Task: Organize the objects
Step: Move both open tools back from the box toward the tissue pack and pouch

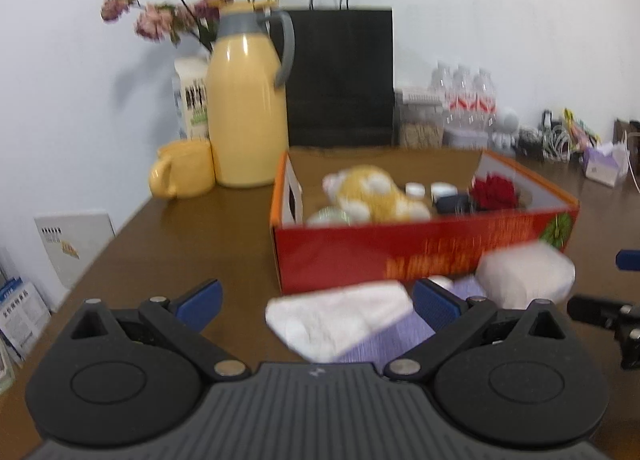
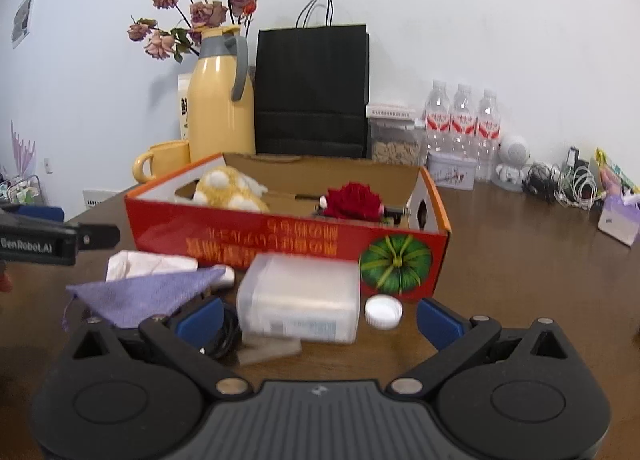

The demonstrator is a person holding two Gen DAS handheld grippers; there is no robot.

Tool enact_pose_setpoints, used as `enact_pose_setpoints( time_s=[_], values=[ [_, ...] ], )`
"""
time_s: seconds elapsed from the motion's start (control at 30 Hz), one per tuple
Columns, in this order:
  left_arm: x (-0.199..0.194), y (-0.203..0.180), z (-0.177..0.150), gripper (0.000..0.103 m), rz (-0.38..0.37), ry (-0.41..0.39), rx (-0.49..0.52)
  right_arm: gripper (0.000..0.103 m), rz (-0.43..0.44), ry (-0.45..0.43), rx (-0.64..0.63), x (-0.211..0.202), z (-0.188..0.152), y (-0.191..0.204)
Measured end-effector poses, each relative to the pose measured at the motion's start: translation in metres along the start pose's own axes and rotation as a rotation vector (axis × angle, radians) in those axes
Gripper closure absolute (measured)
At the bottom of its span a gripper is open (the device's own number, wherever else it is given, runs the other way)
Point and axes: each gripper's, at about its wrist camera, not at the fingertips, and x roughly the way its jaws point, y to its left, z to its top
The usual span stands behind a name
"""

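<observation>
- Left wrist view: blue-tipped tongs of the left gripper [image 1: 316,302] fill the bottom of the frame, spread wide and holding nothing.
- Between the tips lie a white cloth [image 1: 340,318] and a purple bag [image 1: 394,338] on the brown table [image 1: 180,236].
- At the lower right sits a blurry white box [image 1: 526,274], just in front of the red box [image 1: 400,252].
- Inside the red box are a yellow plush toy [image 1: 376,194] and a red flower [image 1: 493,192].
- At the upper left stand a yellow jug [image 1: 248,116] and a yellow mug [image 1: 182,174].
- Right wrist view: the right gripper [image 2: 318,320] at the bottom is also spread wide and empty.
- Between its tips lies the clear plastic box [image 2: 298,296], with a white cap [image 2: 383,311] beside it on the right.
- Purple bag [image 2: 144,294] and white cloth [image 2: 148,260] lie at the lower left.
- Red box [image 2: 288,244] sits in the middle, touching the plastic box.
- A black bag [image 2: 312,92] stands behind, with water bottles [image 2: 462,120] at the right.
</observation>
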Motion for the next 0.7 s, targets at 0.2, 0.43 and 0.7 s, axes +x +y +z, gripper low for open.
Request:
enact_pose_setpoints(
  time_s=[0.2,0.43,0.7],
  values=[
    [0.016,-0.007,-0.019,0.0,-0.037,0.071,0.012,0.0,0.013,0.049,0.02,0.008,-0.012,-0.002],
    [0.022,-0.006,-0.021,0.0,-0.101,0.098,-0.016,0.0,0.038,0.076,0.028,0.013,-0.017,0.0],
    [0.027,-0.001,-0.023,0.024,-0.143,0.15,-0.064,0.0,0.046,0.095,0.036,0.015,-0.019,0.001]
  ],
)
